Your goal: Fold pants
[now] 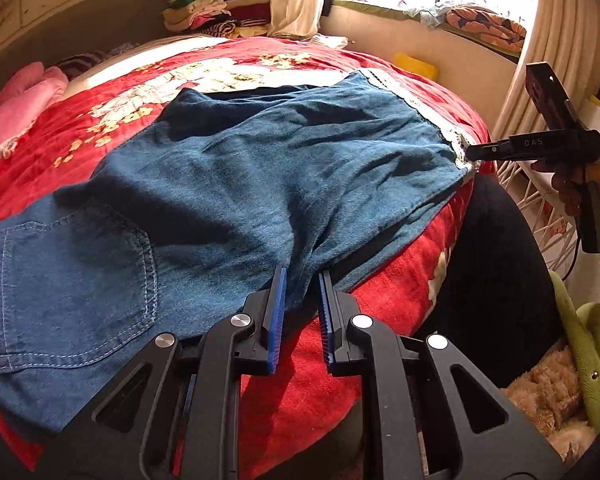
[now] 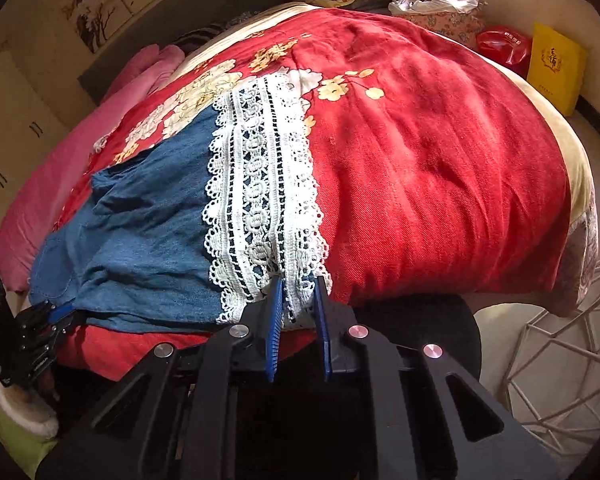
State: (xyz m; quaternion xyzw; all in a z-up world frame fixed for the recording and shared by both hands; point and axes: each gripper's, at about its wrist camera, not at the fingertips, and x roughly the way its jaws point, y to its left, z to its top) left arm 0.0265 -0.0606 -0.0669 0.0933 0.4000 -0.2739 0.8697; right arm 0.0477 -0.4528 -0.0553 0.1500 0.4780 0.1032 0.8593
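red floral blanket [image 1: 260, 60] covers the bed, biggest thing in both views. blue denim pants [image 1: 240, 168] lie spread flat across it, back pocket [image 1: 72, 280] at the near-left in the left wrist view, white lace hem [image 2: 260, 208] at the far right end. pink bedding [image 1: 16, 108] sits at the bed's left edge, a stack of folded clothes [image 1: 216, 16] behind by the wall. left gripper [image 1: 302, 276] is clamped on the near edge of the denim, cloth pinched between its blue pads. right gripper [image 2: 298, 284] is closed on the lace hem at its near corner.
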